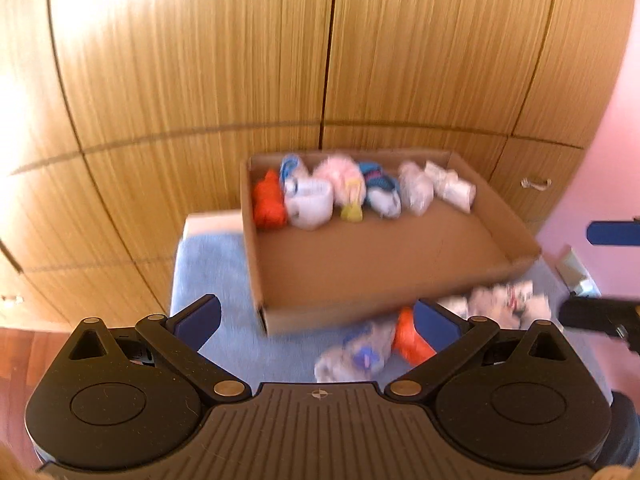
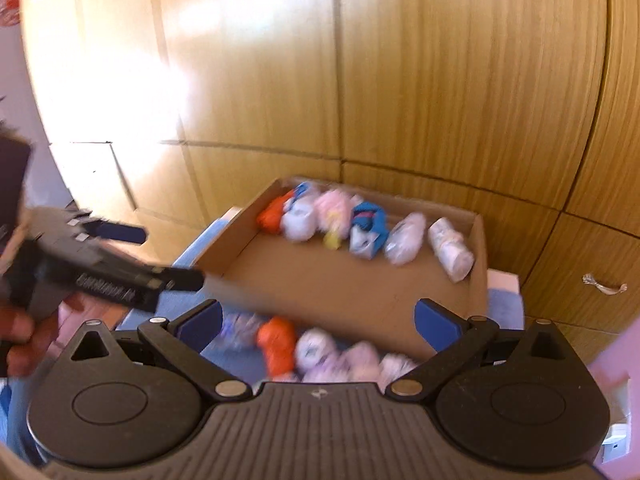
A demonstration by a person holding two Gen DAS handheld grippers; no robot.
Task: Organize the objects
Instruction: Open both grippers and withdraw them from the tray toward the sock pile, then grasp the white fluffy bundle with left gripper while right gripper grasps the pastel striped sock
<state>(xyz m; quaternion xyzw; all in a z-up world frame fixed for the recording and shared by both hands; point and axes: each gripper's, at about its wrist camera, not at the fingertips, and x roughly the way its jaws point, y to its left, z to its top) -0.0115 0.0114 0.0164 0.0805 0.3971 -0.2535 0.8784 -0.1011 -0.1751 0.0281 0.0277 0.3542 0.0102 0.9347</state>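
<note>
A shallow brown cardboard box (image 1: pixel 372 264) is seen on a blue towel-like cloth (image 1: pixel 212 276) that covers a small surface in front of tall wooden wardrobe doors (image 1: pixel 240 60). Along the far wall of the box a row of rolled sock bundles is laid side by side: an orange bundle (image 1: pixel 269 200) at the left end, then a white one (image 1: pixel 310 204), a pink fluffy one with a yellow part (image 1: pixel 344 184), a blue and white one (image 1: pixel 380 192), and two pale white ones (image 1: pixel 416 188) at the right end. The near part of the box floor is bare. Outside the box, just beside its near wall, more bundles are lying on the cloth, among them a second orange bundle (image 2: pixel 276 344) and several white and pale pink ones (image 2: pixel 320 354). The left gripper (image 1: pixel 318 320) is held above the near edge of the box with its blue-padded fingers (image 1: pixel 198 320) spread wide, and nothing is held between them. The right gripper (image 2: pixel 318 322) is held over the loose bundles, also spread wide and holding nothing. Both views are blurred, so finer details of the bundles cannot be told.
</note>
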